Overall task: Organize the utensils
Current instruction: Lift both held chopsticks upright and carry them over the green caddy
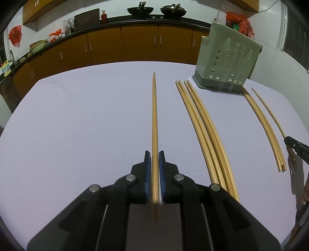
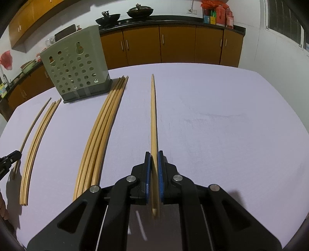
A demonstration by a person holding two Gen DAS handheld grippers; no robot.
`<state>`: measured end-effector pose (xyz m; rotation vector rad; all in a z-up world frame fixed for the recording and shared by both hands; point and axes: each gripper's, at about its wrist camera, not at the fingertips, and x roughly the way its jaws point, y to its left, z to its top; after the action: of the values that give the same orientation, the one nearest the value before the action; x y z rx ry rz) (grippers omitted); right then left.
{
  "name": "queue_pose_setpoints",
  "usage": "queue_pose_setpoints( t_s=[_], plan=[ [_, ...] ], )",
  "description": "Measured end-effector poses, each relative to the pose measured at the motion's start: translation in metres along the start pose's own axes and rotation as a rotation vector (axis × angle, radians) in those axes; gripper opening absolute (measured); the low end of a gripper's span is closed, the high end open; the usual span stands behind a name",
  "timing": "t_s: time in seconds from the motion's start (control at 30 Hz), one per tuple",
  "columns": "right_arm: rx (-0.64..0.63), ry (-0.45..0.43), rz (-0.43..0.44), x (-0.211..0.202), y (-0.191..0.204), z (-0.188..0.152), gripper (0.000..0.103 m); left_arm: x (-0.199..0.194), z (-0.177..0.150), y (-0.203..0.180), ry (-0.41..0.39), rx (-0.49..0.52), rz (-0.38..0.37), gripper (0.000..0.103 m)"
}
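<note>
**Both claws clamped, one chopstick apiece**

Starting in the left wrist view: upper left of the frame shows the kitchen counter [image 1: 77, 32] with orange cabinets, and two black woks [image 1: 157, 9] sit along the top centre. Down the middle, the left gripper [image 1: 154, 156] has its blue pads pressed in tight on a single chopstick [image 1: 154, 115], which runs straight up the frame over the white table [image 1: 77, 125]. Just right of centre, a bundle of four chopsticks [image 1: 204, 131] lies flat on the table. Upper right, the grey-green perforated utensil holder [image 1: 227, 59] stands upright on its dark base; what is inside it cannot be made out through the holes. Further right lies a second bundle [image 1: 266, 127], its far end touching the holder's base, with one thin stick beside it. At the right edge, the tip of the other gripper pokes in.

Over to the right wrist view: at the left edge lie a thin stick and a slim bundle [image 2: 36, 135]. Upper left, the holder [image 2: 75, 65] again, contents not visible. The bundle [image 2: 102, 127] lies just beside its base. Centre frame, the right gripper [image 2: 153, 156] is closed to a narrow slit on its own chopstick [image 2: 153, 115], pointing up the frame.
</note>
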<state>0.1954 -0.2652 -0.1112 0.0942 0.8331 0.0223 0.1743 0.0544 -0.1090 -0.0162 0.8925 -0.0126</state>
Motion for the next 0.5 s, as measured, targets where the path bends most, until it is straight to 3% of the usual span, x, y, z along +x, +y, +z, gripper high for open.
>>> queue_pose_setpoints(
  t_s=[0.1, 0.17, 0.5],
  plan=[
    [-0.015, -0.037, -0.016, -0.009, 0.000, 0.004, 0.008, -0.004, 0.003, 0.000, -0.007, 0.013, 0.001, 0.008],
    [-0.018, -0.095, -0.019, -0.026, -0.002, 0.010, 0.008, -0.020, 0.010, 0.002, -0.057, 0.020, 0.002, 0.008],
    [-0.015, -0.403, 0.002, -0.113, 0.001, 0.065, 0.008, -0.118, 0.083, 0.022, -0.403, -0.014, -0.001, 0.008]
  ],
)
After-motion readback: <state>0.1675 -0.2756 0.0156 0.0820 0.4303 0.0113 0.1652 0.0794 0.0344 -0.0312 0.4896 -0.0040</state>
